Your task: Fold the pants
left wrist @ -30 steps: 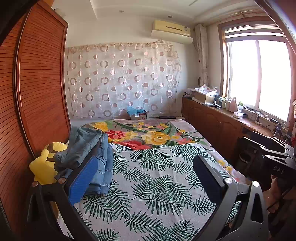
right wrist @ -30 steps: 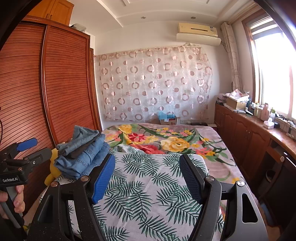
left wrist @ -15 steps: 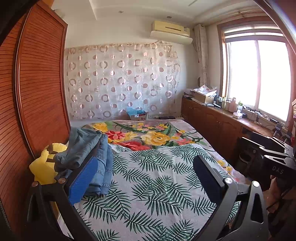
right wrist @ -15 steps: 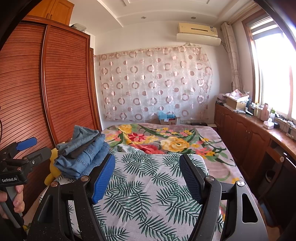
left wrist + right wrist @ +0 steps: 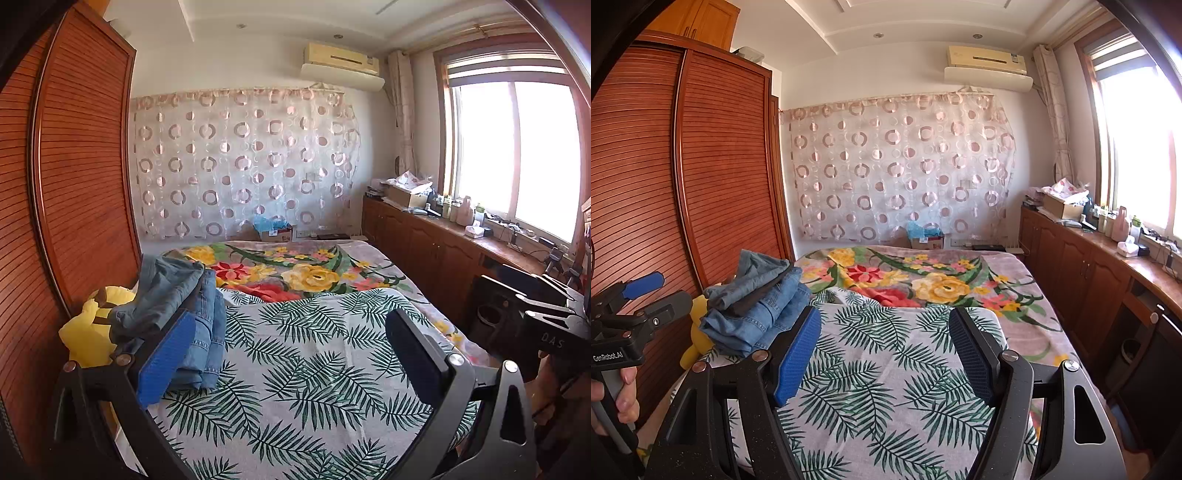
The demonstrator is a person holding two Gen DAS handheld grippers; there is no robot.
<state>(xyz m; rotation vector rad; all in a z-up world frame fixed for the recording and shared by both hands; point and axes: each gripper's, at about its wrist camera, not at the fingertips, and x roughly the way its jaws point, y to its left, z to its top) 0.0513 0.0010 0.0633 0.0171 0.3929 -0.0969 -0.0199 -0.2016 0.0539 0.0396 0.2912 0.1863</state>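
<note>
Denim pants (image 5: 192, 317) half behind blue pad (image 5: 164, 363)

Bed (image 5: 369, 273) under a floral blanket, a green palm-leaf sheet (image 5: 314, 362) spread on top, folded blue denim jeans (image 5: 757, 306) stacked at its left edge.

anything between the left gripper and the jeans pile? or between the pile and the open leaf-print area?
Nothing visible. The left gripper is open above the leaf-print sheet, and the jeans pile sits on the bed's left edge just past its blue fingertip. The sheet between the pile and the middle carries nothing.
</note>
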